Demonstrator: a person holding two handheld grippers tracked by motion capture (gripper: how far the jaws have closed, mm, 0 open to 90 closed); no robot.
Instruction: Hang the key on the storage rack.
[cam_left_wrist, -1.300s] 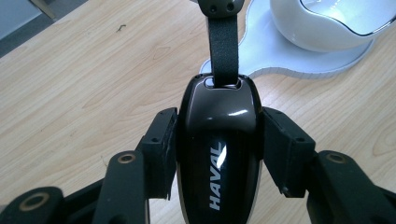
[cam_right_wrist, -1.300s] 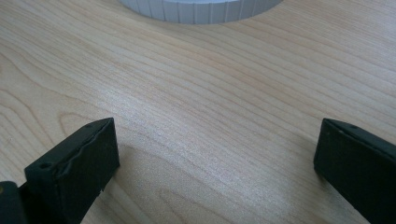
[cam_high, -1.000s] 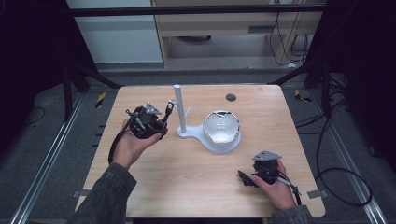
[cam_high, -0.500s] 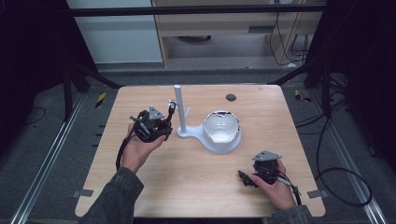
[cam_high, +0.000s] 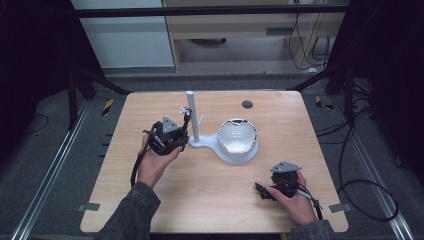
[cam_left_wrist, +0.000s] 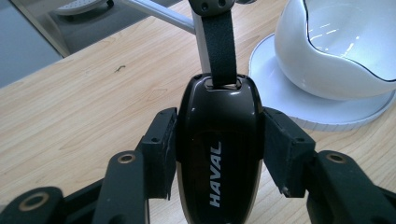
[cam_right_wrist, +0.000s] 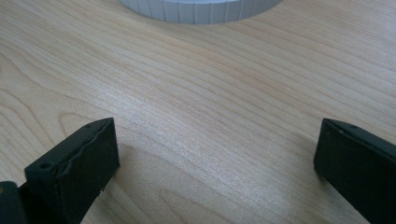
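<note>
Pickup is complete: left tool is clamped on the black key fob, held by the white stand's post. Its strap seems not yet hung on a peg. Right tool rests released on the desk.

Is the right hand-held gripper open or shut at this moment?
Open. In its own view the right hand-held gripper has its two black jaws far apart, with bare wooden table between them and nothing held.
</note>
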